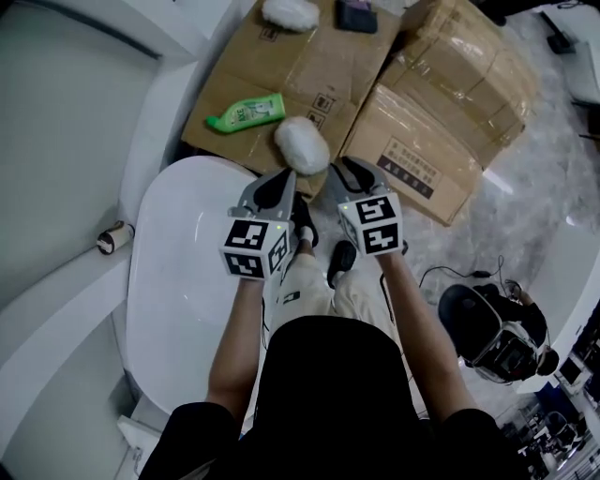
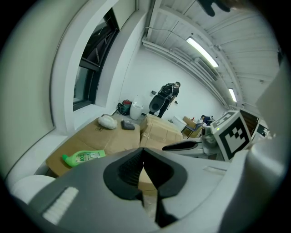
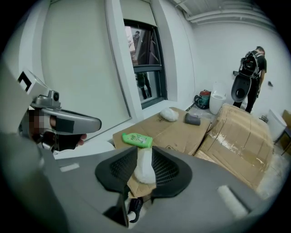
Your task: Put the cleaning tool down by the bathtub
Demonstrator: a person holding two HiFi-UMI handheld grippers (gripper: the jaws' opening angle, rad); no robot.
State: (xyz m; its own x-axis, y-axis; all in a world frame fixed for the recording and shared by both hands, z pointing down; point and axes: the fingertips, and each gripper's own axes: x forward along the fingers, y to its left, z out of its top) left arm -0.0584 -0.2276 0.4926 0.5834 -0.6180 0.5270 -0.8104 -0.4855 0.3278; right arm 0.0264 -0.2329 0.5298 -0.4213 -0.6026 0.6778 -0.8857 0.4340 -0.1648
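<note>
The cleaning tool (image 1: 302, 145), a fluffy white pad, lies on flattened cardboard (image 1: 281, 70) just past the rounded end of the white bathtub (image 1: 178, 281). My right gripper (image 1: 336, 169) hangs just short of it, jaws slightly apart. In the right gripper view the pad (image 3: 144, 166) shows through the gap of that gripper (image 3: 144, 152), resting on the cardboard; I see no grip on it. My left gripper (image 1: 289, 176) is beside the right one, above the tub's end. Its tips (image 2: 143, 152) meet with nothing between them.
A green bottle (image 1: 246, 112) lies left of the pad. A second white pad (image 1: 291, 11) and a dark object (image 1: 356, 14) sit further back. Taped cardboard boxes (image 1: 450, 103) stand to the right. A paper roll (image 1: 114, 237) rests on the ledge. A person (image 3: 248, 77) stands far off.
</note>
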